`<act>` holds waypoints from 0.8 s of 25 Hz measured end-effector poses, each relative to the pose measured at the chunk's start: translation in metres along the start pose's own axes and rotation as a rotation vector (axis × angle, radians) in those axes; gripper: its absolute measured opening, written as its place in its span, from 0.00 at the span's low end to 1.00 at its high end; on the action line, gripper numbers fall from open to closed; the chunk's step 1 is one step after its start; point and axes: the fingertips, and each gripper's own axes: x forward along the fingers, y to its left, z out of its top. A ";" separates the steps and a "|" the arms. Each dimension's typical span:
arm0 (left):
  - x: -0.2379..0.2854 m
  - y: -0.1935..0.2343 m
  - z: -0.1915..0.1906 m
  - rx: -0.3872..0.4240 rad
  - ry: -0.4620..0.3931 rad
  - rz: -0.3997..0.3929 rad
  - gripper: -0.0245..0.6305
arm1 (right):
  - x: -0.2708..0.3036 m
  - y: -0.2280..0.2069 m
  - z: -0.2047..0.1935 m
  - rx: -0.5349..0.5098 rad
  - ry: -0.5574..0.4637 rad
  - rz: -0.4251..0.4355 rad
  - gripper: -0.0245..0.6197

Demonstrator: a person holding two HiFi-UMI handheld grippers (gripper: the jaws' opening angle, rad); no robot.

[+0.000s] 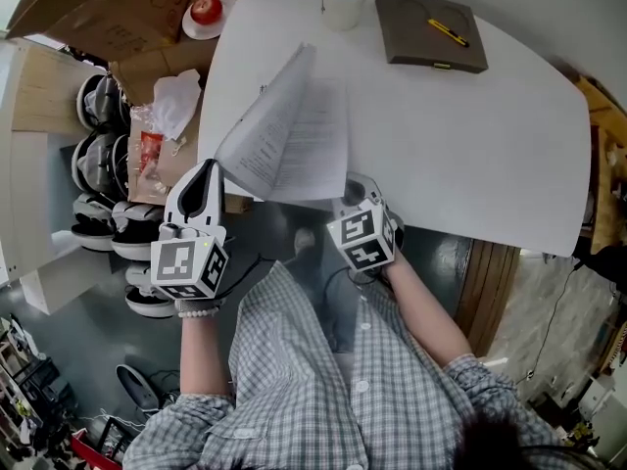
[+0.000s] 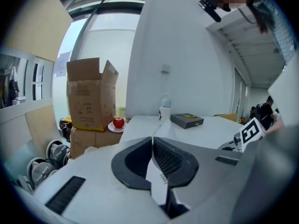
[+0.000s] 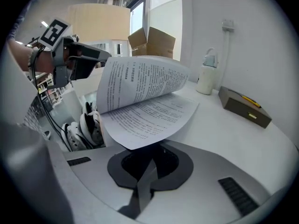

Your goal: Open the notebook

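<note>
Notebook [image 1: 289, 130] at the table's [image 1: 470, 145] seven-o'clock edge is half open: left gripper [image 1: 208, 172] pinches the lifted page, right gripper [image 1: 357, 196] clamps the lower sheets; laying it flat toward nine o'clock likely remains

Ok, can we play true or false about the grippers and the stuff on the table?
The left gripper pinches a page. True.
The apple is on the white table. False: it sits on a plate beside the table.
A yellow pen lies on the dark box. True.
The notebook lies shut. False: one page is lifted.
The right gripper holds nothing. False: it is shut on the notebook's near edge.
</note>
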 end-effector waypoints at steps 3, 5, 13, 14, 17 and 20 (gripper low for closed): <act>-0.002 0.017 -0.012 -0.018 0.025 0.051 0.07 | 0.001 0.000 0.000 -0.004 0.001 -0.002 0.07; -0.003 0.026 -0.019 -0.033 0.042 0.077 0.07 | 0.000 0.000 0.000 -0.017 0.005 -0.004 0.07; -0.001 0.043 -0.053 -0.043 0.126 0.124 0.07 | -0.011 -0.004 -0.013 -0.021 0.021 -0.031 0.07; 0.000 0.044 -0.057 -0.049 0.133 0.127 0.07 | -0.013 -0.005 -0.015 -0.020 0.025 -0.037 0.07; 0.006 0.046 -0.065 -0.065 0.151 0.128 0.07 | -0.023 -0.011 -0.025 -0.009 0.039 -0.060 0.07; 0.013 0.047 -0.073 -0.105 0.160 0.131 0.07 | -0.032 -0.014 -0.034 0.013 0.055 -0.076 0.07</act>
